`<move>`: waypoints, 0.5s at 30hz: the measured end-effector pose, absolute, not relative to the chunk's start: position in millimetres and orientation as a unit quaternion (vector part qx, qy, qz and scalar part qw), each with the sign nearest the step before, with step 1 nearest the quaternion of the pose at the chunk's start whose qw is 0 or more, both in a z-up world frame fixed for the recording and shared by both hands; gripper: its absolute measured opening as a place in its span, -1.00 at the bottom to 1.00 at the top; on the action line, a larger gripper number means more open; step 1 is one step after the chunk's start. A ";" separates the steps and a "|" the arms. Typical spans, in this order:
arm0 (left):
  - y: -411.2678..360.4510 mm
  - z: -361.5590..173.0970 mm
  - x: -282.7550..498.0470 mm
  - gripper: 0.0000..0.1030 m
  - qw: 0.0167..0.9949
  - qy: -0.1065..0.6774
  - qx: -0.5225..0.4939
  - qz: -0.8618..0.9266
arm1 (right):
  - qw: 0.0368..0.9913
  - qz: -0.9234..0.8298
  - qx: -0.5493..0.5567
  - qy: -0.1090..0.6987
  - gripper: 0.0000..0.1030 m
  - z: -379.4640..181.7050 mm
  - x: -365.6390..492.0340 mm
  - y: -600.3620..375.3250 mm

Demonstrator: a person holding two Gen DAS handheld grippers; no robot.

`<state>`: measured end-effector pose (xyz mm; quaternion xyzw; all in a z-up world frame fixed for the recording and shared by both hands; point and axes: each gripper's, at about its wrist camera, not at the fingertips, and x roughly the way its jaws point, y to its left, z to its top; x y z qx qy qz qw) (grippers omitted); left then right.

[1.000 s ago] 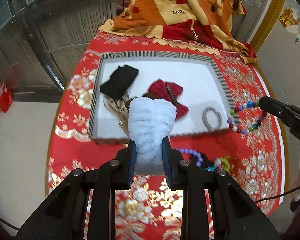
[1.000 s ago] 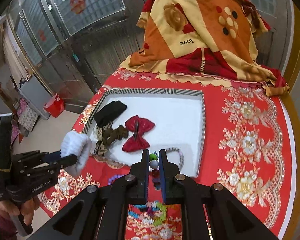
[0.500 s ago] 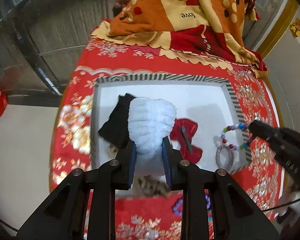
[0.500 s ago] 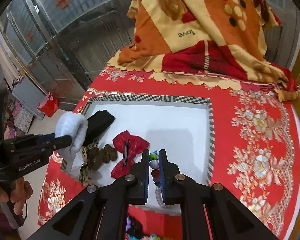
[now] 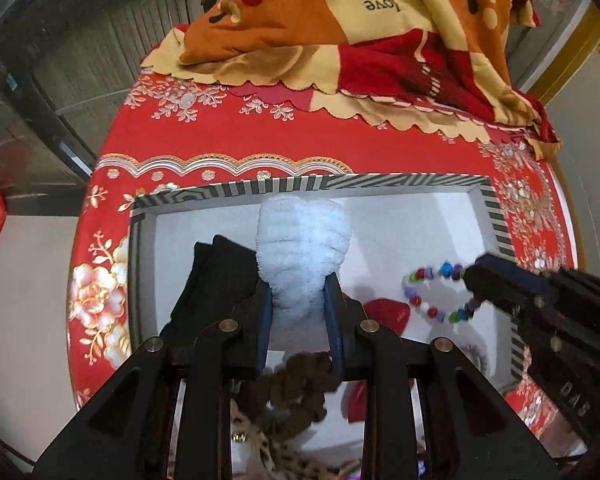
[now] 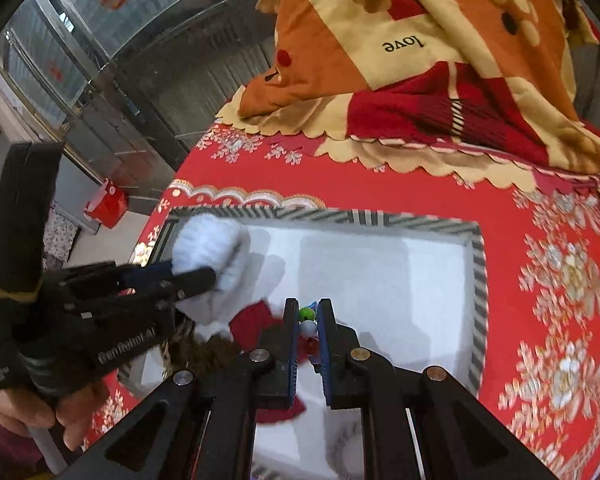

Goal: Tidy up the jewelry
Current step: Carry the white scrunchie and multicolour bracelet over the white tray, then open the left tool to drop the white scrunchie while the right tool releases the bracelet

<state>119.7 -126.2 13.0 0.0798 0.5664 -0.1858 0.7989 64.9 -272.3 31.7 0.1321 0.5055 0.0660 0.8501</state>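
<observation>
i'm clamping the white scrunchie in my left gripper, right gripper pinching the bead bracelet; it's risking snagging outside the tray.

Both grippers over the striped-rim tray, each with something clamped.

The right gripper pinches a string of colored beads between its fingers, above the white floor of the tray. To its left, the left gripper, gripped by a hand, squeezes a fluffy white scrunchie over the tray's far left corner. A red bow and a brown scrunchie lie below it. A patterned blanket is heaped at the far end of the red floral tablecloth.
</observation>
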 end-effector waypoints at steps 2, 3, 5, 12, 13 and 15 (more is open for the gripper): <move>-128.3 6.2 124.0 -0.55 0.796 0.571 0.083 -0.182 | 0.849 0.057 0.135 0.507 -0.83 24.5 77.1 -279.9; -129.1 2.8 125.6 -0.55 0.795 0.573 0.084 -0.180 | 0.849 0.051 0.135 0.509 -0.83 20.0 82.7 -283.7; -130.8 -3.6 129.1 -0.55 0.792 0.578 0.087 -0.176 | 0.845 0.044 0.139 0.514 -0.83 11.3 91.2 -290.5; -134.7 -15.6 133.7 -0.53 0.793 0.578 0.098 -0.167 | 0.840 0.025 0.151 0.521 -0.83 -12.9 103.2 -305.6; -135.5 -16.2 133.9 -0.53 0.793 0.577 0.099 -0.166 | 0.840 0.024 0.151 0.521 -0.83 -14.9 103.9 -306.2; -136.6 -17.0 134.5 -0.53 0.795 0.575 0.101 -0.165 | 0.836 0.024 0.149 0.527 -0.83 -19.5 105.3 -305.8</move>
